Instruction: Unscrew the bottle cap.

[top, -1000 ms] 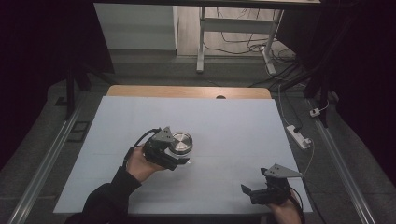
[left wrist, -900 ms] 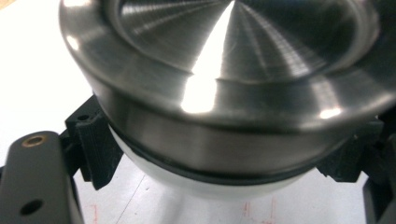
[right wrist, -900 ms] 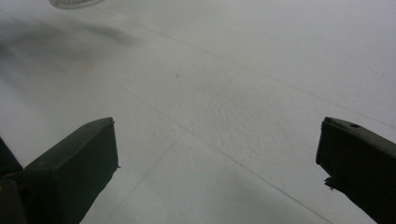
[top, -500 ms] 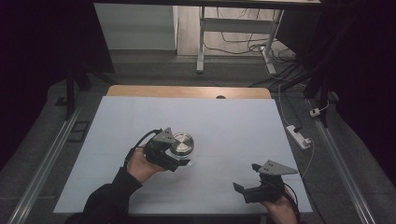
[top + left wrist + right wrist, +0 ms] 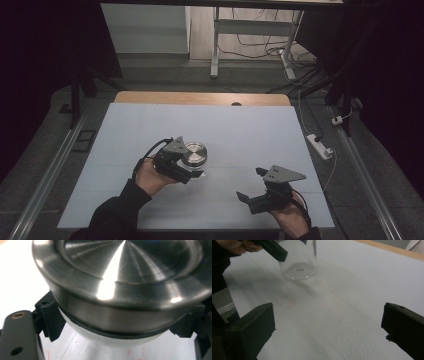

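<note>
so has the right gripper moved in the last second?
Yes. The right gripper has shifted up the high view, away from the table's near edge toward the jar.

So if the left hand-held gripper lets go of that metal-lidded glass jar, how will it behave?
The jar looks top-heavy: thick steel lid over clear glass, so it may tip. The glass is probably slippery and breakable. The left hand-held gripper clamps below the lid.

my high camera looks forward and down over the whole bench (image 5: 250,130). the left claw (image 5: 115,327) camera sits right against the jar (image 5: 117,290), peering down on its steel lid. the right claw (image 5: 329,332) camera skims low across the bench, sharing that jar (image 5: 298,265) farther off.
</note>
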The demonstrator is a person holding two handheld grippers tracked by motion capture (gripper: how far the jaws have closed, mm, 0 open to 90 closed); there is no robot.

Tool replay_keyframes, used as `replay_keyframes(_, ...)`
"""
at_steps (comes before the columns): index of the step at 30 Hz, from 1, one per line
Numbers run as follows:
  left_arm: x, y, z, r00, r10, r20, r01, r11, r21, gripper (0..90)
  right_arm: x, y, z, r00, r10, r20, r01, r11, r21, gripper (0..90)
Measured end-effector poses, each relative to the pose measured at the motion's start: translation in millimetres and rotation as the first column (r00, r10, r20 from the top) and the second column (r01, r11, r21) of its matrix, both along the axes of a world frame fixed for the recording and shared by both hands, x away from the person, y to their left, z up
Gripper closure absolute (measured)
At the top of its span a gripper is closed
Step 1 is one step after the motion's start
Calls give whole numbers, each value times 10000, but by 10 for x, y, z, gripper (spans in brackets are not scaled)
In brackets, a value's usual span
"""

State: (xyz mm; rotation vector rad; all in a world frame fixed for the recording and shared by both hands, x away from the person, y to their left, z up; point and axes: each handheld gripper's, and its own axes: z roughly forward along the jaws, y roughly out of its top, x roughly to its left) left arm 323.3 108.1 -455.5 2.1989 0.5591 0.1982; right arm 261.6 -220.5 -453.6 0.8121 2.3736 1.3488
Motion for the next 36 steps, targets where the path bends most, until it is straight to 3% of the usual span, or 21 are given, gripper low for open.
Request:
replay_keyframes(11,-4,2,-8,10000,5,-38,-5,10000,-78,160,107,287,156,9976,629,302,-630,9980,32,0)
replay_keyframes(24,-13,-5,-31,9998,174,22,-173,9997,-193,160,296,640,297,9944,1042,-176,-1046,9943,-185,0)
replay_keyframes(25,-8,3,-26,9999,74,77,-74,10000,-29,161,307,667,307,9943,1043,-212,-1047,9943,-199,0)
replay_keyframes(36,-33,-46,-33,9999,125,55,-124,9998,-141,160,433,1033,444,9906,1363,-83,-1364,9903,-252,0)
